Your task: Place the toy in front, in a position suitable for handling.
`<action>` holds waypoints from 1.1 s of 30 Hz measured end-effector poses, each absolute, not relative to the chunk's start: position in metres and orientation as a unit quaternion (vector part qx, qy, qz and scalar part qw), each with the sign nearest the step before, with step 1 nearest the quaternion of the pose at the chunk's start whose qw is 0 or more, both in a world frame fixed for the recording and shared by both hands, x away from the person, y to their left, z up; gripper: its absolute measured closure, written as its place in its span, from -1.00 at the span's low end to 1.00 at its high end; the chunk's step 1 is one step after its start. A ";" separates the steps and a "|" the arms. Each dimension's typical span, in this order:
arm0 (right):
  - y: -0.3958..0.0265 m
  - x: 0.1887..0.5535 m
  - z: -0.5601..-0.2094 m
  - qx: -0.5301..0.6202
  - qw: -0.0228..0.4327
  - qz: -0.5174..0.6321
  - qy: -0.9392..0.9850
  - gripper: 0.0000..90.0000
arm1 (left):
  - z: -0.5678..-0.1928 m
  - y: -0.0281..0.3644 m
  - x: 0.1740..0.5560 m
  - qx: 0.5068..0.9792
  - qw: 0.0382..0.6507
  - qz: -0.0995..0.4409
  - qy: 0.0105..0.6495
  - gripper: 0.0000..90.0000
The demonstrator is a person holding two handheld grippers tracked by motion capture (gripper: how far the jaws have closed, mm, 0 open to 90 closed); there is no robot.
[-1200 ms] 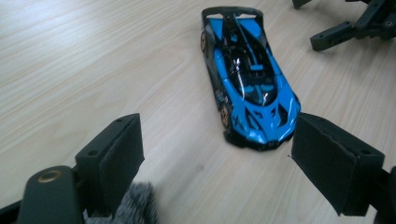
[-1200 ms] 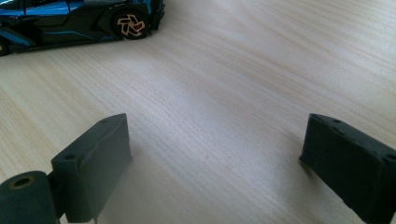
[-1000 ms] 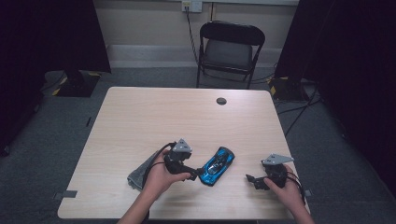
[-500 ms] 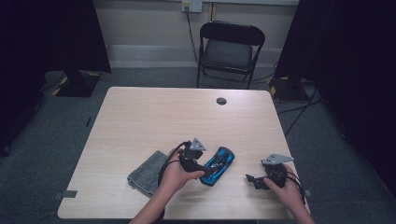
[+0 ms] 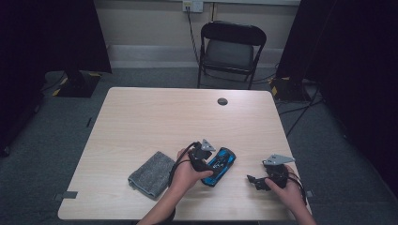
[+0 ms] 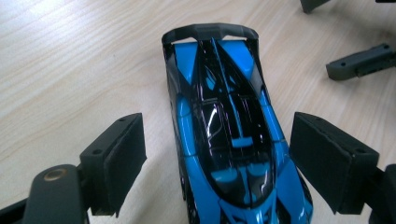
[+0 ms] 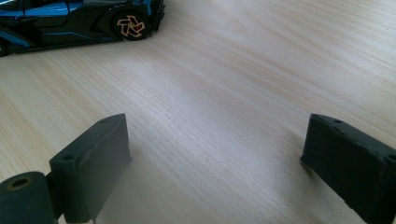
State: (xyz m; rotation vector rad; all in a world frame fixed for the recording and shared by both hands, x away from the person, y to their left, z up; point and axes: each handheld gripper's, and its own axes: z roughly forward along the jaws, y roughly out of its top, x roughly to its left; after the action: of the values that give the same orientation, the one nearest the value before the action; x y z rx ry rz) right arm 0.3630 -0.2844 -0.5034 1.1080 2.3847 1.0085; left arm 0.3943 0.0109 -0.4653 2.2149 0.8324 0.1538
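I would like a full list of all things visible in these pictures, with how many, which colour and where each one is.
toy car: 1, blue and black, near edge of the table, between the open jaws of the left gripper
cloth: 1, grey, folded, on the table left of the car
table: 1, light wood, centre of the room
round cap: 1, dark, in the table top near its far edge
folding chair: 1, black with grey seat, behind the table
wall socket: 1, pale, on the wall
left gripper: 1, black, open around the car
right gripper: 1, black, open above bare table
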 end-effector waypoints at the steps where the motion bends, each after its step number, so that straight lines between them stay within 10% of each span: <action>1: -0.284 0.363 -0.503 0.387 0.162 0.353 0.836 -0.86 | -0.466 0.009 0.395 0.864 0.379 0.059 0.326 -0.59; 33: -0.284 0.364 -0.503 0.386 0.162 0.353 0.837 -0.87 | -0.484 -0.016 0.396 0.862 0.361 0.087 0.345 -0.65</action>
State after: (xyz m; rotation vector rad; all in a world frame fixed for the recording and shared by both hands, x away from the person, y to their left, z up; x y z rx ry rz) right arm 0.3641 -0.2838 -0.5035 1.1031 2.3880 1.0077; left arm 0.3957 -0.0162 -0.4842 2.2212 0.8876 0.2240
